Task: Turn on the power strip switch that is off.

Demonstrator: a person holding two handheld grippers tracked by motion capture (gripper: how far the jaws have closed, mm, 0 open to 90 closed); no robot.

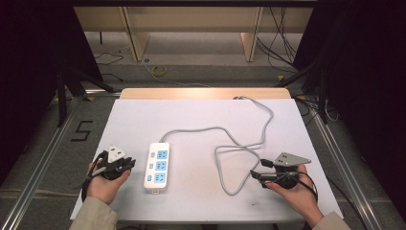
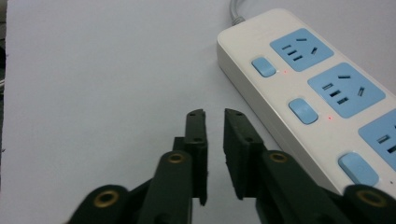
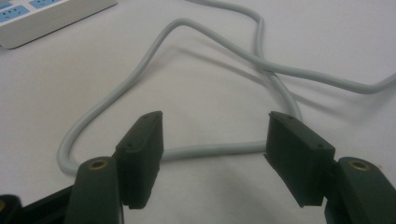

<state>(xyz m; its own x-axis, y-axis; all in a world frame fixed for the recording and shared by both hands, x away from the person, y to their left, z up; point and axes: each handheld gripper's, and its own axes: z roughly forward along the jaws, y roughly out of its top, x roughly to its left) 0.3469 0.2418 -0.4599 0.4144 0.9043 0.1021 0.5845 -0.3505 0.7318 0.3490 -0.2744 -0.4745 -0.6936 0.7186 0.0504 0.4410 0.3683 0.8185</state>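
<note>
A white power strip [image 1: 157,167] lies flat on the matte white table [image 1: 201,120], long and slab-shaped with rounded corners and a smooth, slightly glossy plastic shell. It sits left of the table's middle, its long side running away from the person. Three pale blue socket plates [image 2: 301,49] are set in a row along its face, each cut with narrow dark slots. Beside each one is a rounded blue rocker switch [image 2: 263,66].

A round grey cord [image 1: 230,143] leaves the strip's far end. It wanders across the table in soft curves to the right, forms a long loop and then runs off the far edge. In the right gripper view the cord [image 3: 196,70] looks smooth and rubbery, and one strand crosses another.

The left gripper [image 1: 117,163] lies in the person's left hand [image 1: 103,182] just left of the strip, apart from it. Its black, blocky jaws stand nearly together with only a thin gap, and nothing is between them. In the left gripper view [image 2: 215,140] the flat pads point at bare table beside the strip's edge.

The right gripper [image 1: 261,176] is in the right hand [image 1: 294,189] at the near right, just beside the cord's loop. Its jaws are spread wide and empty [image 3: 215,154], with a stretch of cord lying on the table beyond them. A grey three-cornered metal plate [image 1: 290,158] caps it.
</note>
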